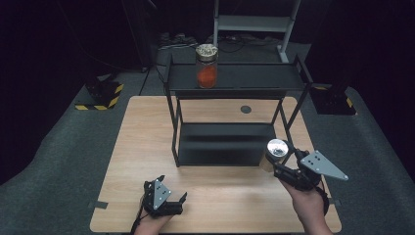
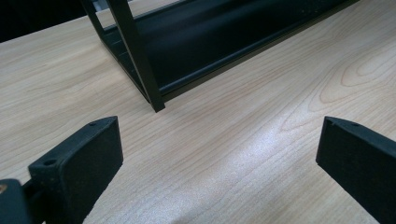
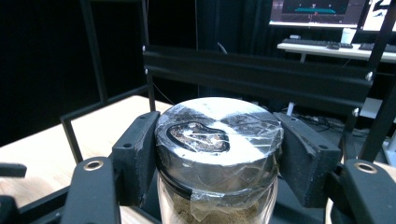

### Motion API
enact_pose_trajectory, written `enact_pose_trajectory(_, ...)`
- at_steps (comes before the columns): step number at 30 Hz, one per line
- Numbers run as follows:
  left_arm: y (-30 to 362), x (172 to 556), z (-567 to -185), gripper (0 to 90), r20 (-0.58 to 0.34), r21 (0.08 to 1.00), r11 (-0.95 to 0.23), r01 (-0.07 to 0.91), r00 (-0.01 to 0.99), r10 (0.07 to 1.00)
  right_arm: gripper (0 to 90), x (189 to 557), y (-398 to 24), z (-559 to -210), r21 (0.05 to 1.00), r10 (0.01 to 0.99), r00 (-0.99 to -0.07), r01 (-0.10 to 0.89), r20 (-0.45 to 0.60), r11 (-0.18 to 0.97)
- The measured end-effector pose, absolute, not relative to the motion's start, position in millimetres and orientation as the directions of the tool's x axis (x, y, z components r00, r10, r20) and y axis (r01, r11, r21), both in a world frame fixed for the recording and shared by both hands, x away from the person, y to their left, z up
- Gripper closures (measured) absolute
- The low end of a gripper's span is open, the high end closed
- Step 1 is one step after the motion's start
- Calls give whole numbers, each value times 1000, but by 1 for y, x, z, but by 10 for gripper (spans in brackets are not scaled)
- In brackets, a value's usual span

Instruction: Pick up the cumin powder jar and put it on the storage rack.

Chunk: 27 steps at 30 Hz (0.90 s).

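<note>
My right gripper point(image 1: 277, 165) is shut on a glass jar point(image 1: 274, 153) with a silver lid point(image 3: 218, 130) and a tan, sandy filling; it holds the jar off the table by the right front leg of a black two-tier rack point(image 1: 235, 81). In the right gripper view both pads point(image 3: 137, 154) press on the jar just under the lid. A second jar point(image 1: 207, 66) with orange-red contents and a pale lid stands on the rack's top shelf, left of centre. My left gripper point(image 1: 183, 198) rests low near the table's front edge, open, with bare wood between its pads point(image 2: 88, 158).
The rack's lower shelf point(image 1: 222, 144) lies dark and low on the wooden table point(image 1: 147, 147). A small grey disc point(image 1: 245, 109) sits at the table's back. A rack leg point(image 2: 140, 60) stands just ahead of the left gripper. Beyond the table are a white frame point(image 1: 254, 22) and yellow-black striped bases point(image 1: 100, 98).
</note>
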<state>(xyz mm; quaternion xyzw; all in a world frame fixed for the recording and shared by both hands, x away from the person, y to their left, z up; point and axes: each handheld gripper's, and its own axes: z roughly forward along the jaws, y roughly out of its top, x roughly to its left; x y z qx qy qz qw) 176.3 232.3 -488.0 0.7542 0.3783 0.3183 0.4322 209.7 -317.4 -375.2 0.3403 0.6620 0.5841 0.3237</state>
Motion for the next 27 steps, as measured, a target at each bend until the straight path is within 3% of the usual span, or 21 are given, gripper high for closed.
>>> enact_pose_trajectory(27, 236, 177, -489, 8, 136, 898, -325, 295, 518, 845, 345, 235, -301, -309, 998, 835, -547, 3, -50, 62)
